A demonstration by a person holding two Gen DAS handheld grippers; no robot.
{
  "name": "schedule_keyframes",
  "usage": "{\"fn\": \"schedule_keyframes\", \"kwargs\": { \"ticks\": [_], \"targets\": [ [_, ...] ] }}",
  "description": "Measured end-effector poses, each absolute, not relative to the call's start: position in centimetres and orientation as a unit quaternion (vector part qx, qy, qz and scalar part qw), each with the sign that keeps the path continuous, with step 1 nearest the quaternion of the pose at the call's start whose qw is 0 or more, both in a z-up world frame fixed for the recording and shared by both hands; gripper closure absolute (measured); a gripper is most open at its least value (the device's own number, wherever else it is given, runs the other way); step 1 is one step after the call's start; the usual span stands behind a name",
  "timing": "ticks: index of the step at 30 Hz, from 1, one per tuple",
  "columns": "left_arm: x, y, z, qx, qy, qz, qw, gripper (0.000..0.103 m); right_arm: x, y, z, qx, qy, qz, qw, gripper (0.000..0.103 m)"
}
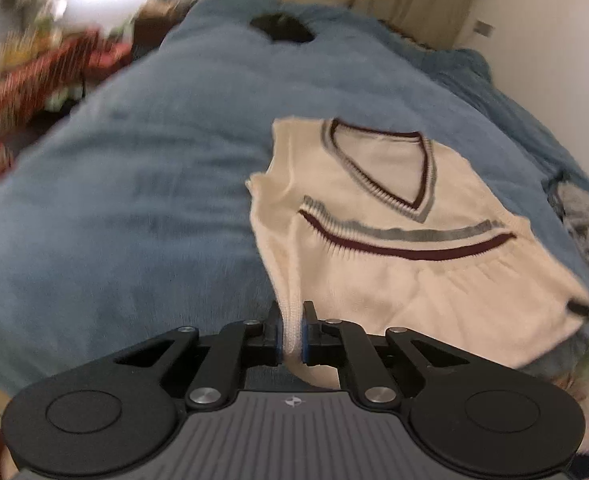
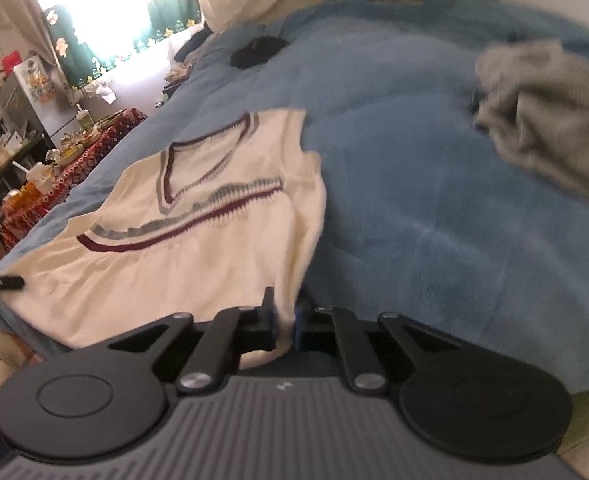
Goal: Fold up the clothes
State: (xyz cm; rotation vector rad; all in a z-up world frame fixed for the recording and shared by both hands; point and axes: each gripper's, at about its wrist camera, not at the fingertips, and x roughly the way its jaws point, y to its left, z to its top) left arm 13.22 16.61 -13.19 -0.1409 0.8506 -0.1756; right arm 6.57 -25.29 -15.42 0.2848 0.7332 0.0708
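One bright window [image 2: 106, 8], right-wrist only

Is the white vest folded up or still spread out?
Spread out. The vest lies flat on the blue blanket with its whole V-neck and stripes showing; no part is folded over.

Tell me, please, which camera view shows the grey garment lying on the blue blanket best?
The right wrist view: the grey garment lies crumpled and whole at the upper right on the blue blanket, though blurred. The left wrist view catches only a part of it at the right edge, beyond the cream vest.
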Motion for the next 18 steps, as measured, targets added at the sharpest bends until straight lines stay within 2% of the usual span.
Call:
{"fn": "schedule_keyframes", "kwargs": {
  "ticks": [3,7,15,18],
  "targets": [
    [12.3,16.1,-11.5,-0.038,0.396,-0.089,0.913,0.095,5.7,-25.2,-13.5,0.134,0.344,0.036,0.928,0.096],
    [10.8,17.4,-10.3,-0.069,0.389,-0.094,0.914,0.095,3.4,-25.8,-11.7,0.138,0.340,0.042,0.929,0.096],
    [11.5,18.9,-16.5,-0.109,0.461,-0.071,0.878,0.094,3.2,-26.3,-16.5,0.177,0.391,0.032,0.903,0.096],
    [11.8,19.4,-16.2,-0.117,0.464,-0.073,0.875,0.092,3.2,-26.7,-17.3,0.184,0.398,0.031,0.898,0.094]
  ]
}}
